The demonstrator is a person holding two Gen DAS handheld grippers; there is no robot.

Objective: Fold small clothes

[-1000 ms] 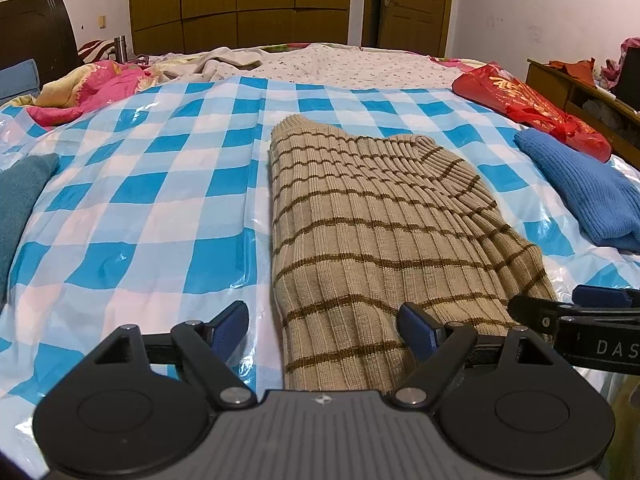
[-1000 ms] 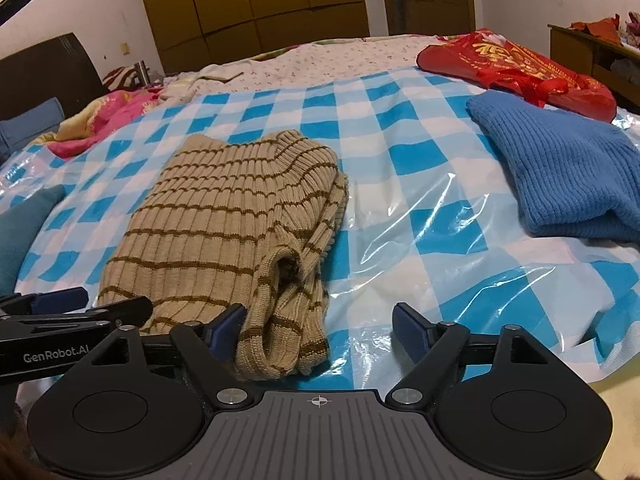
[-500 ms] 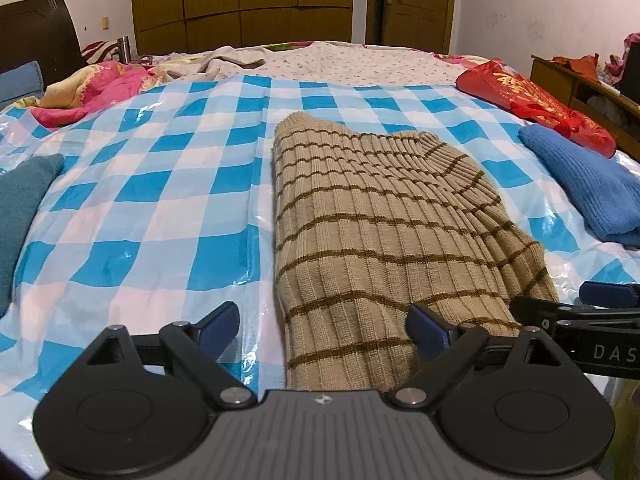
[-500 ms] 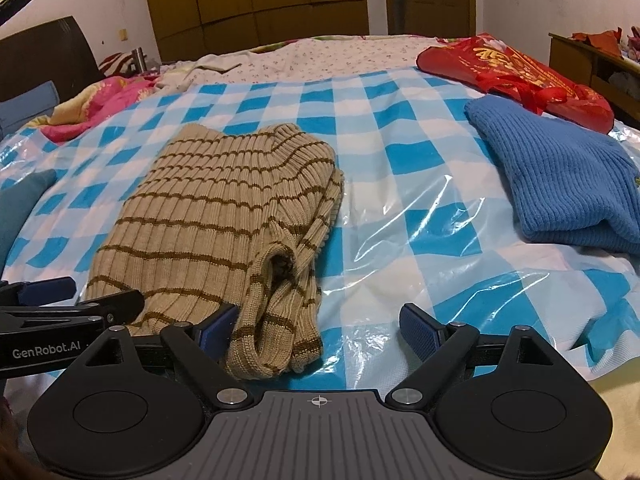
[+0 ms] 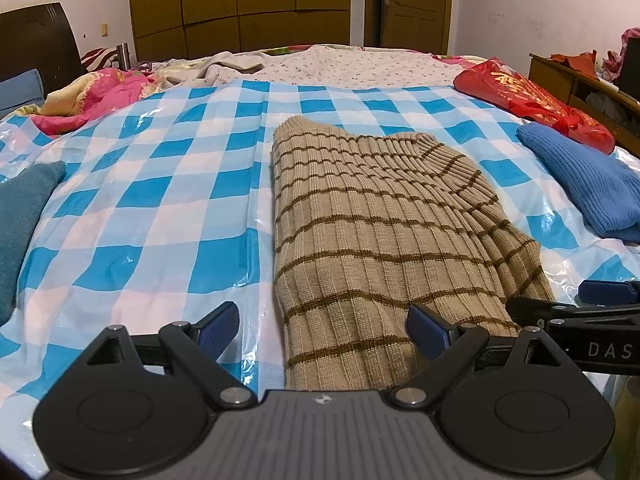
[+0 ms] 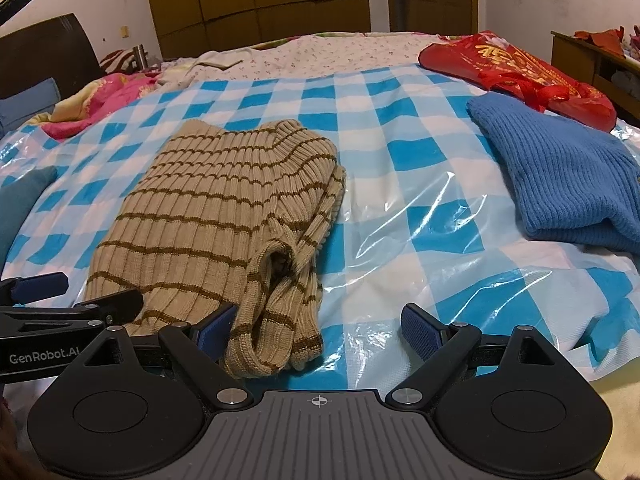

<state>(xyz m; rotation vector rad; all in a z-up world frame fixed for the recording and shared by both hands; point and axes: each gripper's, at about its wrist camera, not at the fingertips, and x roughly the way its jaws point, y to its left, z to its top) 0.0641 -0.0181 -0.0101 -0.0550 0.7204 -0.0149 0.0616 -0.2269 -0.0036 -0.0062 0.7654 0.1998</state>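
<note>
A folded tan striped sweater (image 5: 384, 240) lies on a blue-checked plastic sheet (image 5: 160, 200). The left gripper (image 5: 322, 326) and right gripper (image 6: 318, 326) hover at its near edge, both spread wide, grasping nothing.

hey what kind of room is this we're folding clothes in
Most likely a home bedroom: a bed covered by a checked plastic sheet, a wooden wardrobe against the far wall, and a striped sweater laid out for folding.

Warm, even indoor light fills both views, with soft, faint shadows. White glare streaks the plastic sheet (image 6: 420, 216) right of the sweater (image 6: 224, 216), and also to its left (image 5: 252, 216). Focus is sharp. Fisheye bending curves the bed; corners vignette black.
</note>
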